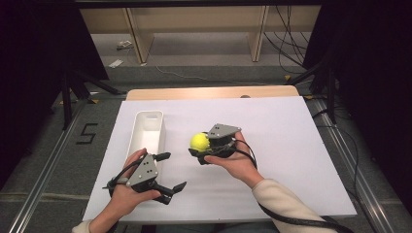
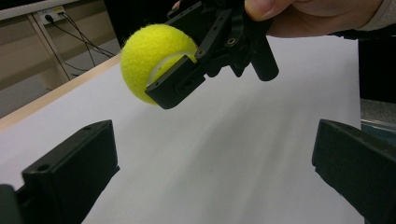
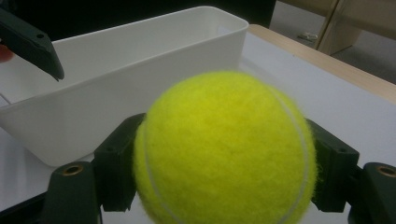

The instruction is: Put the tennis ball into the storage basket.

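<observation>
One tennis ball clamped in my right gripper, right of the white bin; I'd carry it level over that bin before releasing, left gripper gaping empty

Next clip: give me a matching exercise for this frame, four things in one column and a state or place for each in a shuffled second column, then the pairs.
Things
1. tennis ball
2. white bin
3. left hand-held gripper
4. right hand-held gripper

States or places
A. jaws spread wide, nothing between them
B. stands empty on the white sheet, left of the ball
C. yellow, clamped between two black jaws above the sheet
D. jaws closed on a round thing

Pairs: 1-C, 2-B, 3-A, 4-D
</observation>
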{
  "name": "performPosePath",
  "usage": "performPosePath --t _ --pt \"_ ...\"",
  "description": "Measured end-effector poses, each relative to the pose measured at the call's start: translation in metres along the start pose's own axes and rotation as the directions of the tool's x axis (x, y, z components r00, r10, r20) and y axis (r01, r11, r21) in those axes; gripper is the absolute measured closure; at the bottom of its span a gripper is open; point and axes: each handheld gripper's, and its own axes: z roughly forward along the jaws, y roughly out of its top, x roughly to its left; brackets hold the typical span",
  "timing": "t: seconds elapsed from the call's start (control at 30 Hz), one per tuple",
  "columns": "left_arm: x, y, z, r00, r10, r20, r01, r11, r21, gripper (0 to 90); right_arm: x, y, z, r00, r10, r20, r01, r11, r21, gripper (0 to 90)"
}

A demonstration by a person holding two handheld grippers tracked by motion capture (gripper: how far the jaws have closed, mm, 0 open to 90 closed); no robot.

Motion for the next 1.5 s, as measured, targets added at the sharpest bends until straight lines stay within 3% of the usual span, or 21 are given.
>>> performPosePath --t 1.5 --pt "0.000 -0.001 0.000 1.0000 -0.001 0.002 0.001 1.0000 0.003 0.0 0.002 0.012 0.006 0.9998 0.001 -0.018 -0.002 1.000 -0.023 26.3"
